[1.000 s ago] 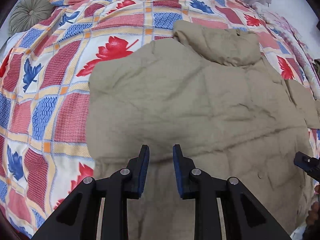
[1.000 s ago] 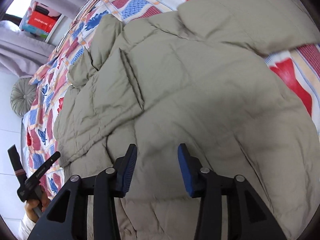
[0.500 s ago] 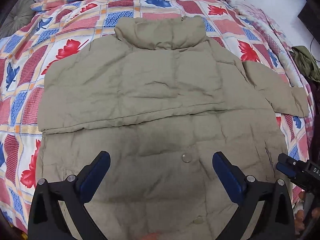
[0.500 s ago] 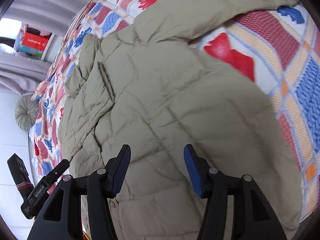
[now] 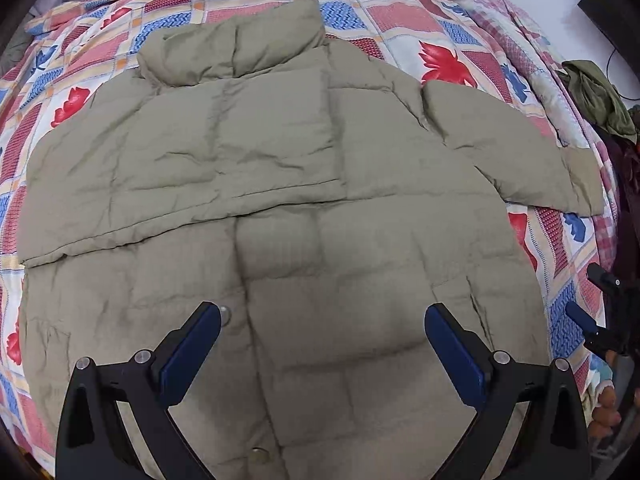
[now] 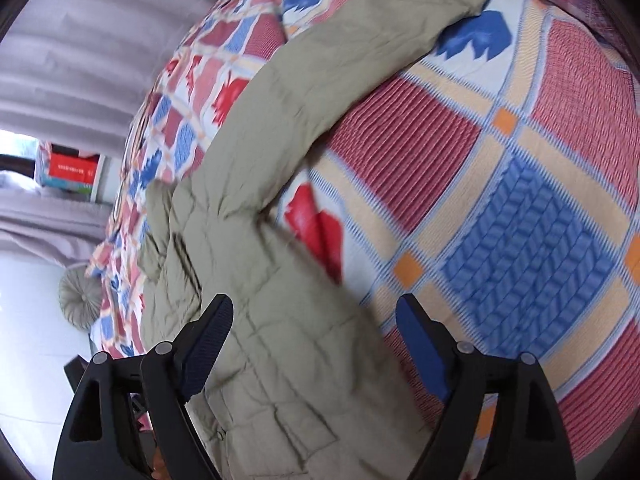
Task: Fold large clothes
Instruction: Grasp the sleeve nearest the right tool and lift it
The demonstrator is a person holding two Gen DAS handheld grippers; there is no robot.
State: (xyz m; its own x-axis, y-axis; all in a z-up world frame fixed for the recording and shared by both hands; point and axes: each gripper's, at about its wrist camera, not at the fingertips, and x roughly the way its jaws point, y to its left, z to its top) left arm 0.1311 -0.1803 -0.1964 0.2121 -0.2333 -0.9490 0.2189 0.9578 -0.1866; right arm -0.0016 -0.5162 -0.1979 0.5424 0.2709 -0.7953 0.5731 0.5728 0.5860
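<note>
— How are the fingers of the left gripper (image 5: 322,342) sitting?

— They are spreading wide, grasping nothing. The blue pads (image 5: 191,354) are hovering over the lower front of the khaki puffer jacket (image 5: 280,208); whether they are touching the fabric cannot be told.

— And the right gripper (image 6: 314,344)?

— Its jaws are also standing well apart and gripping nothing. Between them the jacket's edge is running onto the patchwork bedspread (image 6: 520,208). In the left wrist view this gripper is showing at the right border, just off the jacket's hem, above a bit of the person's hand (image 5: 606,410).

— Where is the jacket lying?

— It is lying flat on the bedspread with its collar (image 5: 236,46) at the far end. One sleeve (image 5: 180,164) is lying folded across the chest, while the other sleeve (image 5: 516,152) is stretching out to the side onto the bedspread. Snap buttons (image 5: 225,313) are showing down the front.

— Any containers or writing?

— A red box (image 6: 72,168) is sitting on a shelf at the far left of the right wrist view, its pale lettering too blurred to read. A round grey cushion (image 6: 80,298) is resting near the bed's far corner — and a dark green garment (image 5: 600,100) is lying bunched beyond the bed's right edge.
</note>
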